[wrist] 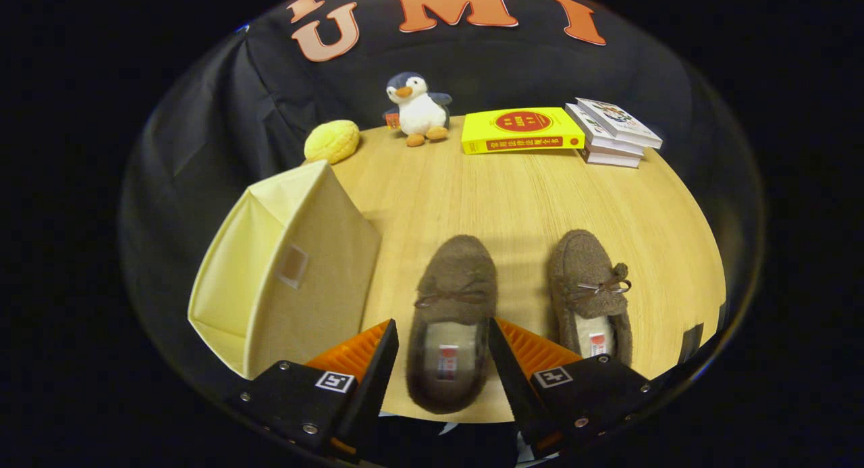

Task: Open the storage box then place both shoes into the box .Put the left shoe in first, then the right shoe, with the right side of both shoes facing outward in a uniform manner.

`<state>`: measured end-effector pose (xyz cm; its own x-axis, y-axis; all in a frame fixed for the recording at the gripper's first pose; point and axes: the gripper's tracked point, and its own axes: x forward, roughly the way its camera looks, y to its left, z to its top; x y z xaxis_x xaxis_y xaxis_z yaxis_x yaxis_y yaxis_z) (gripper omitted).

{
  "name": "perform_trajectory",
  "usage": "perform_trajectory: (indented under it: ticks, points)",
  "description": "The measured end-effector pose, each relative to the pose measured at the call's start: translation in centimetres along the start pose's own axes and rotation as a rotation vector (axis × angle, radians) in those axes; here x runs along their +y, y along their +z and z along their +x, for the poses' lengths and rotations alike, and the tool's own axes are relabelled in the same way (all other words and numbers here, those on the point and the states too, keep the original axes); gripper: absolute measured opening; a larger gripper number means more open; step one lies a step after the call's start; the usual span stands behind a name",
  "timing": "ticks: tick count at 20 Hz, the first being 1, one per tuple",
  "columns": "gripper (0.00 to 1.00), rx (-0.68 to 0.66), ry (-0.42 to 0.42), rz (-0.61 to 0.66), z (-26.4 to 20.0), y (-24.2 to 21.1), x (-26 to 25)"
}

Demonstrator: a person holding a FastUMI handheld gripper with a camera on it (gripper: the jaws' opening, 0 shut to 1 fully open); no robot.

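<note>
Gripper point(442, 343) fingers spread wide, straddling the heel of the left shoe point(453, 319); contact not discernible. Right shoe point(589, 292) just beside it, toes pointing away. Cream storage box point(283, 269) closed, left of the fingers on the wooden table point(513, 198). Beyond: plush penguin point(417, 109), yellow book point(521, 130), stacked books point(615, 132), yellow bun-shaped toy point(331, 141)

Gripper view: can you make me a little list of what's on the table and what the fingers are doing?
table: wooden top
box: cream storage box, closed, beside the left shoe
left shoe: brown slipper, heel end between the fingers
right shoe: matching slipper, beside the first, toes pointing away
gripper: open, fingers either side of the left shoe, not pressing it
far edge: penguin toy, yellow bun-like thing, yellow book, book stack
task progress: box not yet opened, shoes still out
</note>
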<state>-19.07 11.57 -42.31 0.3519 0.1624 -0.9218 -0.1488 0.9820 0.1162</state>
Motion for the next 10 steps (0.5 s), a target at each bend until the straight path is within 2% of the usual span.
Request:
perform_trajectory:
  ticks: [4,7,10]
  points:
    - [0.71,0.048,-0.024,-0.023,2.2,-2.2,-2.3]
    - [0.60,-0.016,-0.041,-0.054,4.2,-0.9,-2.8]
    - [0.36,0.014,-0.064,-0.062,5.9,-1.5,-3.0]
